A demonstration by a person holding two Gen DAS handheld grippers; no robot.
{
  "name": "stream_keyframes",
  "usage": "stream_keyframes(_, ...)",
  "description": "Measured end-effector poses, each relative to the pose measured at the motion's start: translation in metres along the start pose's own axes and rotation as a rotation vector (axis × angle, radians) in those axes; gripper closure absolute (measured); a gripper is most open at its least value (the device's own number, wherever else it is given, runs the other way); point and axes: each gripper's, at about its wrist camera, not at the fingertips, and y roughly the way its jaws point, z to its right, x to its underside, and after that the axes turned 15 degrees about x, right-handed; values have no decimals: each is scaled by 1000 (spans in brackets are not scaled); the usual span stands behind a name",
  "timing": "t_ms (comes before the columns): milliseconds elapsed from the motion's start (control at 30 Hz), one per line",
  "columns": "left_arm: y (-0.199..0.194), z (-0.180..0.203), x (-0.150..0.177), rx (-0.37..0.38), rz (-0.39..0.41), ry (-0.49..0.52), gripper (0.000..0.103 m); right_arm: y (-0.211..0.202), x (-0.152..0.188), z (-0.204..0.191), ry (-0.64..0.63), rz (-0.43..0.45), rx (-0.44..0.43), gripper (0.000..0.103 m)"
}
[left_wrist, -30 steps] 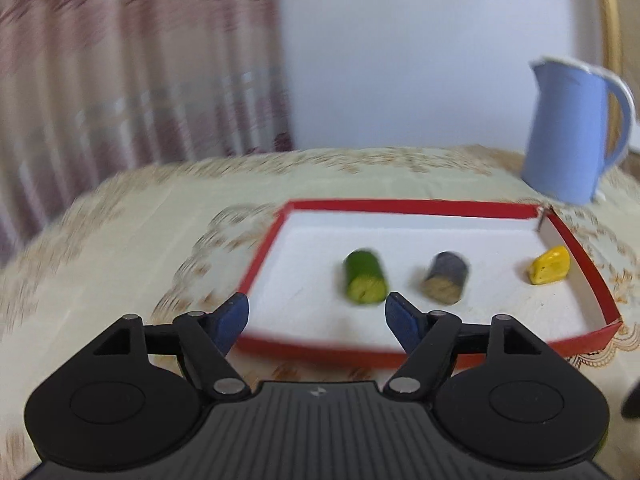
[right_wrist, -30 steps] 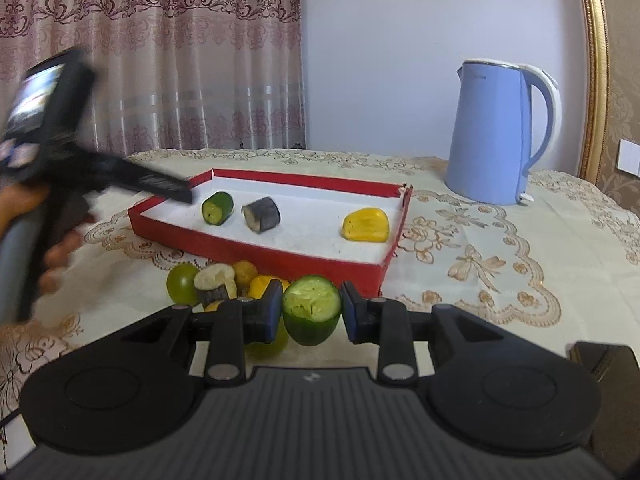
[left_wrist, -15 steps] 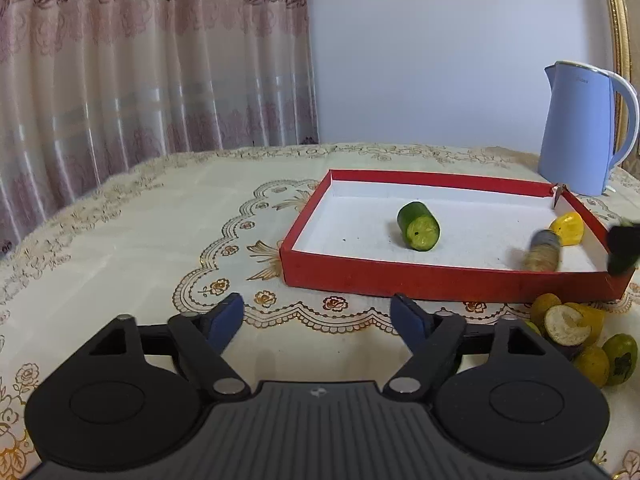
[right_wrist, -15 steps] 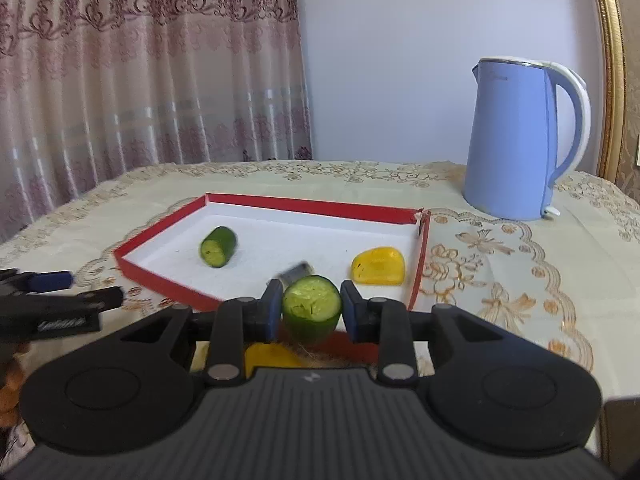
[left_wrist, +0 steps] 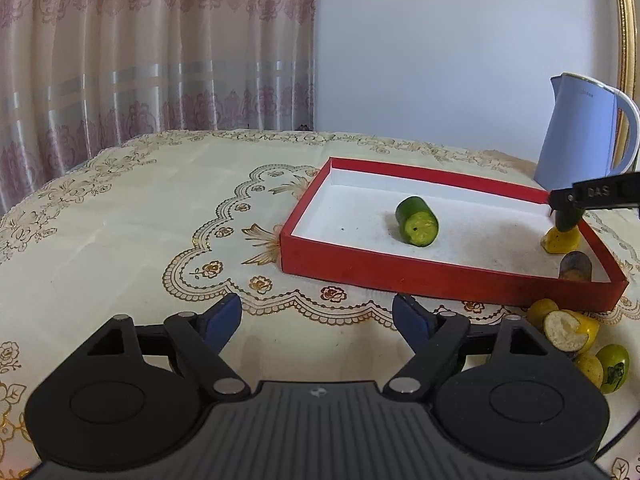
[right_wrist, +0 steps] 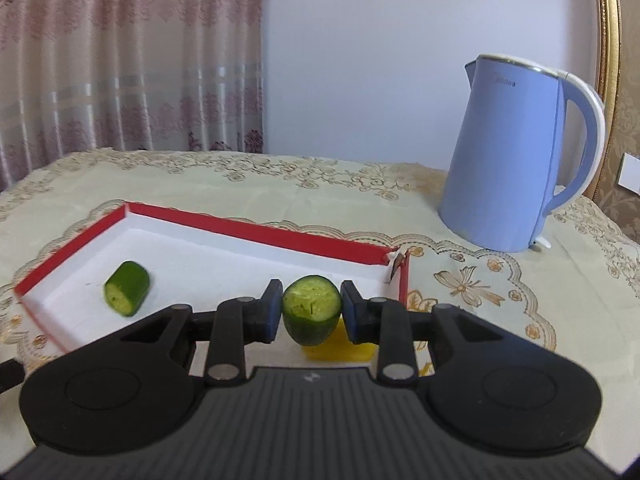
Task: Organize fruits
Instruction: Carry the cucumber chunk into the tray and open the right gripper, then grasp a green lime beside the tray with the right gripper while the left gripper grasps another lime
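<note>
One table (left_wrist: 120, 240) is carrying everything, and a cream cloth with gold lace patterning is covering it; a pink patterned curtain (left_wrist: 140, 48) is hanging behind it beside a pale wall. You are seeing a blue kettle (right_wrist: 516, 160) standing on the cloth just past the far right corner of the tray, apart from it. A shallow red tray (left_wrist: 440, 276) with a white floor is lying flat near the middle of the table.

You are holding your left gripper (left_wrist: 316, 320) low over bare cloth, in front of the tray's near left corner, with its blue pads standing wide apart and nothing between them. You are holding your right gripper (right_wrist: 311, 312) above the right end of the tray, its pads pressing on both sides of a green cucumber chunk (right_wrist: 312, 308), cut face turned toward the camera; in the left wrist view that gripper is reaching in from the right edge over the tray's far right part.

Inside the tray, a second cucumber piece (left_wrist: 417, 226) is lying on its side near the middle, well apart from the walls. A yellow fruit piece (left_wrist: 560, 239) is sitting under the held chunk by the right wall, and a dark cut piece (left_wrist: 575, 266) is resting just in front of it. Outside, against the tray's near right corner, a small heap of loose fruit (left_wrist: 576, 344) is lying on the cloth: yellow ones, a cut pale one and a green one.
</note>
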Motion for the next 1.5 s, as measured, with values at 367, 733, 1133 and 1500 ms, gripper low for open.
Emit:
stream_keyframes(367, 0, 2, 0, -11, -8, -3, 20, -26, 9, 7, 8, 42, -9, 57)
stream_keyframes(733, 1, 1, 0, -6, -12, 0, 14, -127, 69, 27, -79, 161, -25, 40)
stream_keyframes(1133, 3, 3, 1, -9, -19, 10, 14, -137, 107, 15, -208, 89, -122, 47)
stream_keyframes(1500, 4, 4, 1, -8, -24, 12, 14, -125, 111, -6, -300, 45, -210, 56)
